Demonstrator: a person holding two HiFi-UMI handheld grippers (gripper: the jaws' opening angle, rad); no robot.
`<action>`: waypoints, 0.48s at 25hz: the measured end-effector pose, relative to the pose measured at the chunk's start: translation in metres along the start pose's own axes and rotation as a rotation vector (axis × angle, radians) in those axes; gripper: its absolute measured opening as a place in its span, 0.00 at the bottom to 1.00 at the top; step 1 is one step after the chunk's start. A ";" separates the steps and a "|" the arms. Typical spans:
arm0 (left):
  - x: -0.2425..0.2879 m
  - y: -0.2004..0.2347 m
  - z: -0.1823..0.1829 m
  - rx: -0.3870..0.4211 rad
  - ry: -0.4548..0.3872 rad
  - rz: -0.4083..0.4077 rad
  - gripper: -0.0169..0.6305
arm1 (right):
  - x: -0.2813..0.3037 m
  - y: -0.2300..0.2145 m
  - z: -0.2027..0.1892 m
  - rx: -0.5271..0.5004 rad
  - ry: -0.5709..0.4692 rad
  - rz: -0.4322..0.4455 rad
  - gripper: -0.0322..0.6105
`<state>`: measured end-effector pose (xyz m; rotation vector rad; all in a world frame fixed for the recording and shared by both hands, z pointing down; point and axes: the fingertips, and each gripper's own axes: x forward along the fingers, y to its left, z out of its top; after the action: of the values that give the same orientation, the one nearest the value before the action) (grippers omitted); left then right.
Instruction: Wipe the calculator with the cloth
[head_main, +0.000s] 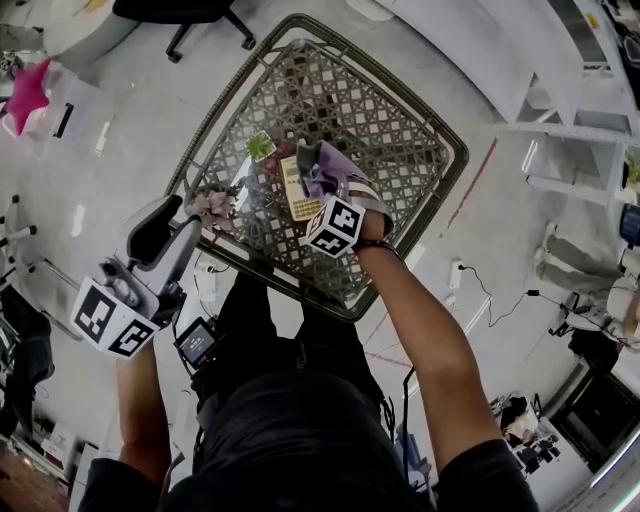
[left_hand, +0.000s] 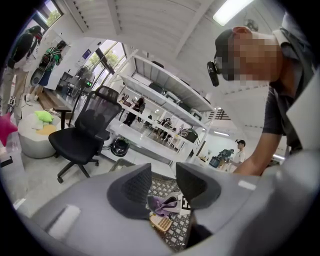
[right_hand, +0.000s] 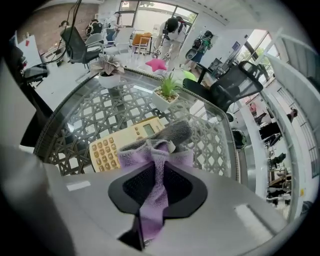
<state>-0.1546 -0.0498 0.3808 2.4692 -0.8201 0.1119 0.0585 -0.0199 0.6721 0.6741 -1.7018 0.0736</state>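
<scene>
A cream calculator (head_main: 297, 190) lies flat on the glass-topped lattice table (head_main: 455, 152). My right gripper (head_main: 318, 182) points steeply down over its right side, shut on a purple and grey cloth (head_main: 327, 170). In the right gripper view the cloth (right_hand: 156, 150) is pinched between the jaws and bunches over the calculator (right_hand: 117, 143); whether it touches the keys is hidden. My left gripper (head_main: 172, 228) hangs off the table's left edge, open and empty. Through its jaws in the left gripper view I see the cloth (left_hand: 163, 204) and calculator (left_hand: 161, 222) far off.
A small green potted plant (head_main: 261, 147) stands just behind the calculator, and a pot of dried flowers (head_main: 213, 205) stands at the table's left edge. A black office chair (left_hand: 82, 135) stands on the floor beyond the table. Cables cross the floor at the right.
</scene>
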 end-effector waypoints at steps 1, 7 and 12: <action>0.001 -0.001 0.000 0.000 0.001 -0.002 0.35 | 0.000 -0.001 -0.006 0.025 0.007 -0.002 0.12; 0.007 -0.008 0.000 0.001 0.011 -0.014 0.35 | -0.009 -0.014 -0.027 0.441 0.004 0.026 0.12; 0.010 -0.012 -0.004 -0.005 0.018 -0.023 0.35 | -0.025 -0.025 -0.021 0.924 -0.100 0.087 0.12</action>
<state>-0.1392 -0.0447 0.3810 2.4686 -0.7839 0.1233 0.0910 -0.0222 0.6468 1.2850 -1.7526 0.9413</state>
